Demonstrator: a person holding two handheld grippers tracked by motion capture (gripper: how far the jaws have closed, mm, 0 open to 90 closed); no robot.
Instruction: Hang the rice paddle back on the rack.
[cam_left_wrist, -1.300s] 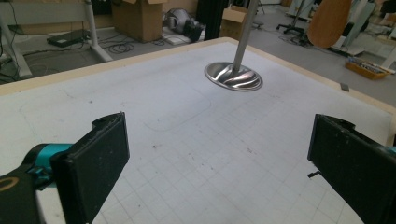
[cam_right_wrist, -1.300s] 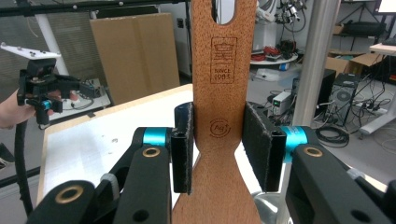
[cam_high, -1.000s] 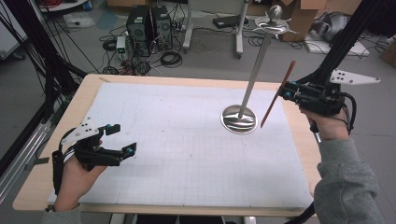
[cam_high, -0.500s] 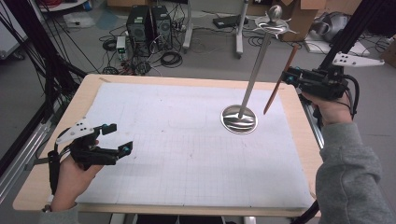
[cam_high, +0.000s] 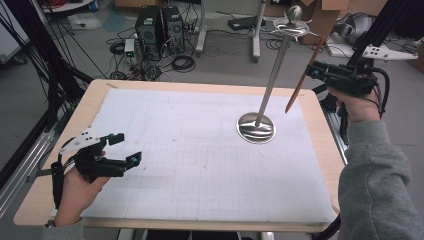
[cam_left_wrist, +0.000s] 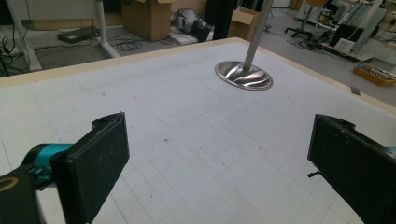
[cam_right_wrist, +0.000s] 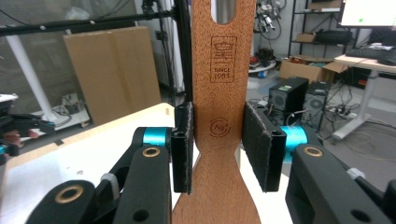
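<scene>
We hold the worktop almost bare, its white grid mat open all around. The steel utensil stand rises from its round base at the far right. Our right gripper has lifted the wooden spatula up off the mat toward the stand's hooks, fingers clamped on its neck — hanging looks next. Our left gripper rests near left, fingers spread, holding nothing. The right edge sits close.

Grey floor beyond the tabletop — strewn with cables, computer towers, cardboard boxes and white stand legs.
</scene>
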